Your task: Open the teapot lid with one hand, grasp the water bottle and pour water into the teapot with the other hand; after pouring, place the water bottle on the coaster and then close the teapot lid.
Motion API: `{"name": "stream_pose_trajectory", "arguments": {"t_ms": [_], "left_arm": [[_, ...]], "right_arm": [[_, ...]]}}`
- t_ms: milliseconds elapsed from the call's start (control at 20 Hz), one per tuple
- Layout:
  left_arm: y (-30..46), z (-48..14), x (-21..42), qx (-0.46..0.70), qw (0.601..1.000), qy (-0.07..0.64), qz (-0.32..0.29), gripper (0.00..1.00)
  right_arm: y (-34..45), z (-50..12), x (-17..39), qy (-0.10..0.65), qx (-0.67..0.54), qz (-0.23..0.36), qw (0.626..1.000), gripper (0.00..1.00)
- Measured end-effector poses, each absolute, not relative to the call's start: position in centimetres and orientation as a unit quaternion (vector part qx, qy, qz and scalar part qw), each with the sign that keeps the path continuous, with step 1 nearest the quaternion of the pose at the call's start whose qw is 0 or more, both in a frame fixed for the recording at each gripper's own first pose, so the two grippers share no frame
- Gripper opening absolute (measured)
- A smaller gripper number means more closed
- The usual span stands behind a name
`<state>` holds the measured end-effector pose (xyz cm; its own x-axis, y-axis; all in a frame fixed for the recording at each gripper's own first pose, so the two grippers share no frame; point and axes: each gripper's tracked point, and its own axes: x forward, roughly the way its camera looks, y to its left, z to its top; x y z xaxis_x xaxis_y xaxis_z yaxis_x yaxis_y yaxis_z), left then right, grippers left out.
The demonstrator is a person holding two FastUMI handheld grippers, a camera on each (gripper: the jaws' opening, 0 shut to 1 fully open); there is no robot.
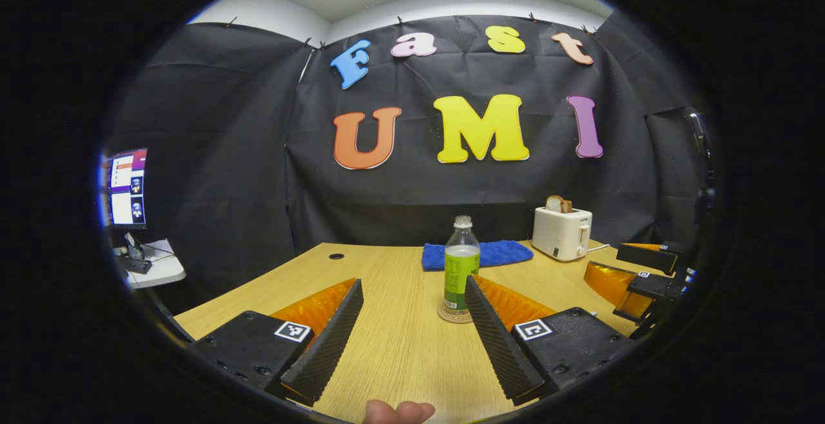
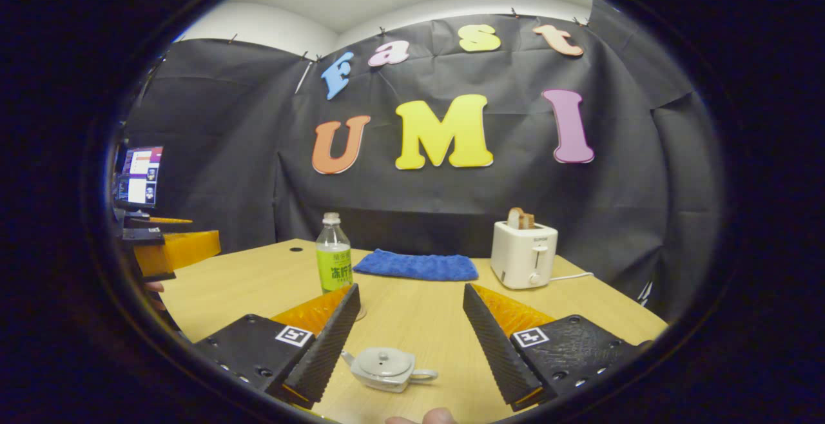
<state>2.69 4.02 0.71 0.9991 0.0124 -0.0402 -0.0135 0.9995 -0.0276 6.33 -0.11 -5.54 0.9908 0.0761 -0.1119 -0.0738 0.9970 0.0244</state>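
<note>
Both grippers, left gripper [image 1: 412, 340] and right gripper [image 2: 409, 340], have fingers spread wide, holding nothing. Water bottle [image 1: 461, 266] stands on the coaster [image 1: 451, 316]; the lidded teapot [image 2: 385, 367] sits nearer. Likely risk: a hurried grasp tips the bottle.

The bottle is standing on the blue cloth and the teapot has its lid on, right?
Not quite. The bottle stands on the round coaster, in front of the blue cloth, as the left gripper view shows. The teapot does have its lid on.
</note>
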Motion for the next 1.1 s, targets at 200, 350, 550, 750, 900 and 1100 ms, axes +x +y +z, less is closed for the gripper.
{"name": "stream_pose_trajectory", "arguments": {"t_ms": [200, 350, 550, 750, 900, 1100], "left_arm": [[1.3, 1.8, 1.1, -0.024, 1.000, 0.014, -0.006, 0.99], [0.2, 1.9, -0.3, -0.013, 1.000, 0.016, -0.004, 0.99], [-1.3, 3.0, -1.7, -0.013, 1.000, -0.002, -0.002, 0.99], [-2.3, 3.1, -2.5, -0.012, 1.000, -0.006, -0.013, 0.99], [-1.4, 3.2, -2.5, -0.007, 1.000, -0.007, -0.007, 0.99], [-0.9, 2.7, -2.4, -0.016, 1.000, -0.002, -0.004, 0.99]], "right_arm": [[-2.8, -3.3, 3.9, 0.043, 0.018, -0.003, 0.999, 0.96], [-4.0, -2.2, 1.7, 0.035, 0.017, -0.016, 0.999, 0.96], [-4.7, -1.0, -1.1, 0.020, 0.010, -0.024, 0.999, 0.96], [-4.8, -0.4, -2.4, 0.014, 0.002, -0.034, 0.999, 0.96], [-4.4, -0.9, -2.7, 0.019, 0.006, -0.039, 0.999, 0.96], [-3.7, -0.7, -2.6, 0.018, -0.001, -0.037, 0.999, 0.96]]}}
